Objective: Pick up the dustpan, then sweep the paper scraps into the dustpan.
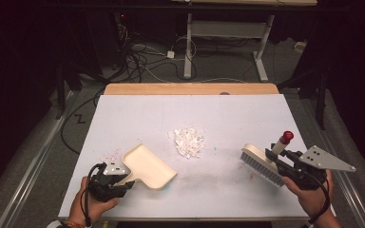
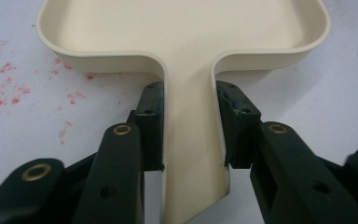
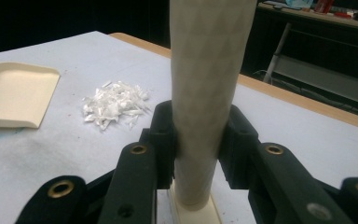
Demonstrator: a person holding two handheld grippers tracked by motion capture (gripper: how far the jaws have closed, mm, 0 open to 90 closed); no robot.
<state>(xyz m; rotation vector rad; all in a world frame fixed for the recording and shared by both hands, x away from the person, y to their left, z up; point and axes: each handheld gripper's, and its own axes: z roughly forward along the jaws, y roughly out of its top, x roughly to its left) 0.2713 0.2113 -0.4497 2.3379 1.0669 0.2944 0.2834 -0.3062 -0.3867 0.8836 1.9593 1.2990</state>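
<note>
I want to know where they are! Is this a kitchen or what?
Probably a lab or workshop, not a kitchen: a white work table, loose cables on the grey floor, and a bare desk frame behind, all in a dark room.

The high view looks forward and down on the whole tabletop (image 1: 138, 114) from the person's side. The left gripper view sits low and very close, facing along the dustpan (image 2: 186, 56) handle. The right gripper view looks level across the tabletop, sharing the dustpan and the paper scraps (image 3: 114, 105) with the high view.
</note>
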